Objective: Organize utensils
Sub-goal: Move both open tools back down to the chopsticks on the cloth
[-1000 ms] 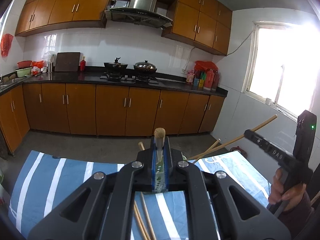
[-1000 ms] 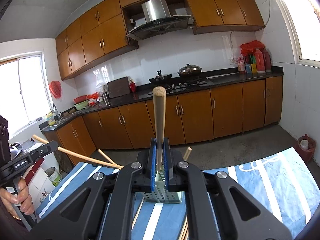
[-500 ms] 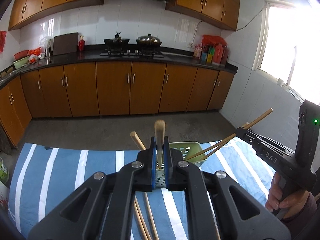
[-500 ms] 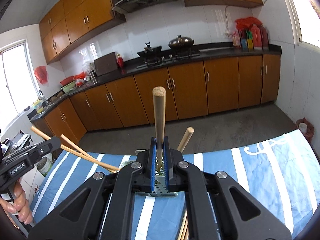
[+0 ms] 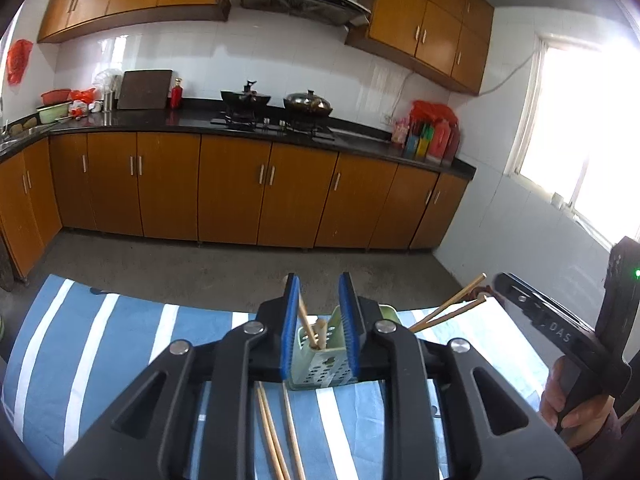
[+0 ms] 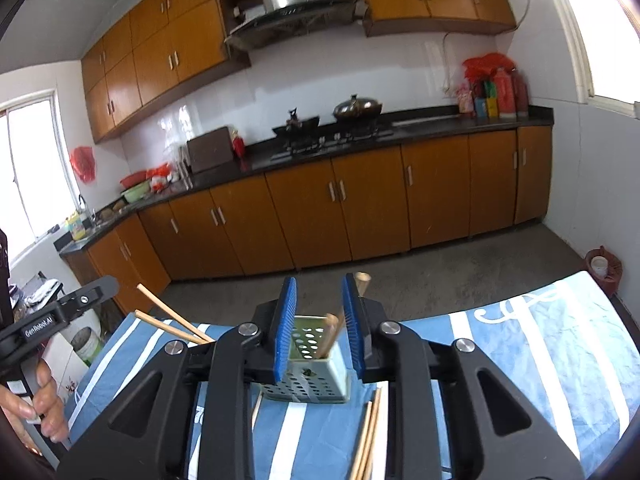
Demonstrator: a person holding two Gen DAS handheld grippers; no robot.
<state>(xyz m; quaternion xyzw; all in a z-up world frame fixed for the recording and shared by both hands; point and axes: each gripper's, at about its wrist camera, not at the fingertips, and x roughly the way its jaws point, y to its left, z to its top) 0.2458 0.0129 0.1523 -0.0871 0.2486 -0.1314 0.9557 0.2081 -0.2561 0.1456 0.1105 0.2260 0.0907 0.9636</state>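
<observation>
A pale green perforated utensil holder stands on the blue striped cloth, right in front of both grippers. My left gripper is open, jaws opening, and two chopsticks stand loose in the holder between its blue pads. My right gripper is open too, jaws opening, with a chopstick leaning in the holder between its pads, touching neither. Two more chopsticks lean out of the holder's side.
Loose chopsticks lie on the cloth in front of the holder. A hand holds the other gripper's black body at the right of the left wrist view. Wooden cabinets and a stove counter line the far wall.
Both grippers were shut on an upright chopstick each; now both stand open and the chopsticks rest in the holder. Both grippers have sunk toward the holder.
</observation>
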